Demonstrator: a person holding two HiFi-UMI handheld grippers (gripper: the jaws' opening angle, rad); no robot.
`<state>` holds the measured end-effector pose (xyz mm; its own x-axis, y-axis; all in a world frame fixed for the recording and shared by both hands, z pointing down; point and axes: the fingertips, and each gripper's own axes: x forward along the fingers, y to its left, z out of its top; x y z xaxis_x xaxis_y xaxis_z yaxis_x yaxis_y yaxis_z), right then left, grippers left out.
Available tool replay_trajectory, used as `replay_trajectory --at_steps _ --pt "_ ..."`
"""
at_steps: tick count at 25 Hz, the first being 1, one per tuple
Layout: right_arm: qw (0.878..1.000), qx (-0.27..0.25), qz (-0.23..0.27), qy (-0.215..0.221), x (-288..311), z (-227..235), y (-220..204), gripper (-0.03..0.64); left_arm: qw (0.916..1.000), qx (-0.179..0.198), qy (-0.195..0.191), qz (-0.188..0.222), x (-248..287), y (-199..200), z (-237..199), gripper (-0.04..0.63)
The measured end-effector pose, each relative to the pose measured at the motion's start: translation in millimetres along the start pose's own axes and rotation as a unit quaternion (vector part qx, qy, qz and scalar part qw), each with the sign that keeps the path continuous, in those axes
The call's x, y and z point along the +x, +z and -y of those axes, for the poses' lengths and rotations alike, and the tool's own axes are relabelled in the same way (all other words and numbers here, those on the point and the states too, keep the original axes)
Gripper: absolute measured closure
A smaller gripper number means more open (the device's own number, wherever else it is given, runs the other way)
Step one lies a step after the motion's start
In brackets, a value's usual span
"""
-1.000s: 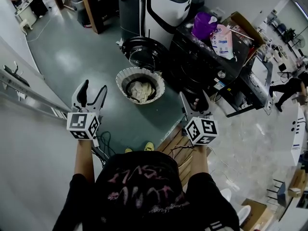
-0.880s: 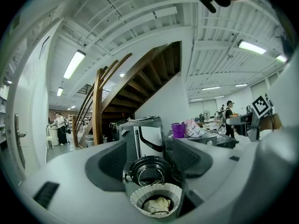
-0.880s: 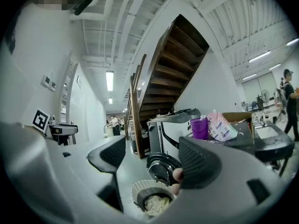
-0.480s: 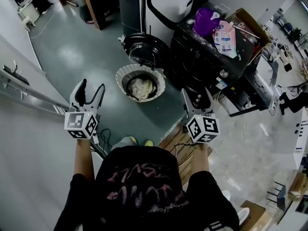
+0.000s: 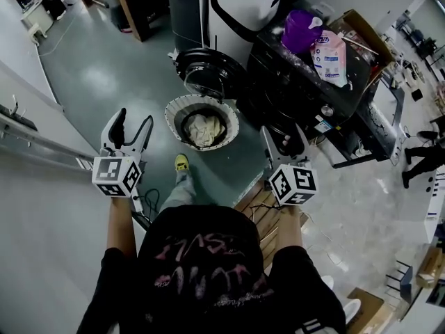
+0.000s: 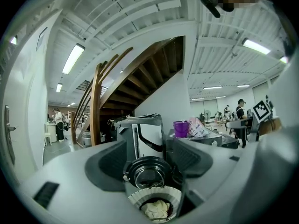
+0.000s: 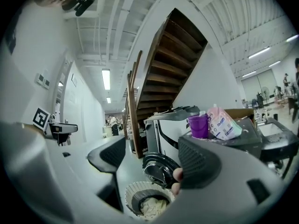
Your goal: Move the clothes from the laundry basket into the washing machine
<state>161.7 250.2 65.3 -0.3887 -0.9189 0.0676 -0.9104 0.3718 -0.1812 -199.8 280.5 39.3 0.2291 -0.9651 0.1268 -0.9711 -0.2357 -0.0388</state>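
Clothes [image 5: 204, 127] lay in basket [image 5: 170, 120] by the washer [image 5: 240, 9]. Left gripper [image 5: 135, 117] and right gripper [image 5: 281, 132] hung short of it, jaws released, empty. Reach likely needed depth: grab cloth mid-bunch, clear rim.

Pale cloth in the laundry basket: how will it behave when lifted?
Probably floppy: the pale cloth lies crumpled in folds inside the laundry basket, so it should drape from a pinch. Likely light, being one small loose heap. Its matte fabric seems unlikely to slip.
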Motion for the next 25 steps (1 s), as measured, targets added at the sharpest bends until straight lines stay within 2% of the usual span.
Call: replay_trajectory --at_steps 6,14,21,25 --pt "1.0 -0.001 -0.017 -0.008 63.3 6.3 -8.2 0.258 0.9997 -0.016 -0.011 -0.013 64.4 -10.7 -37.0 0.285" --pt "0.998 -0.013 -0.061 -0.029 156.1 -0.1 -26.6 0.256 0.9956 -0.015 -0.063 -0.067 157.7 -44.7 -89.8 0.285" --pt "0.993 0.003 -0.104 -0.055 226.7 -10.8 -58.0 0.255 0.9853 -0.027 -0.116 -0.122 223.2 -86.3 -138.3 0.285" --pt "0.99 -0.015 -0.13 -0.06 254.2 -16.4 -72.5 0.249 0.9781 -0.015 -0.144 -0.149 254.1 -111.6 -160.8 0.285"
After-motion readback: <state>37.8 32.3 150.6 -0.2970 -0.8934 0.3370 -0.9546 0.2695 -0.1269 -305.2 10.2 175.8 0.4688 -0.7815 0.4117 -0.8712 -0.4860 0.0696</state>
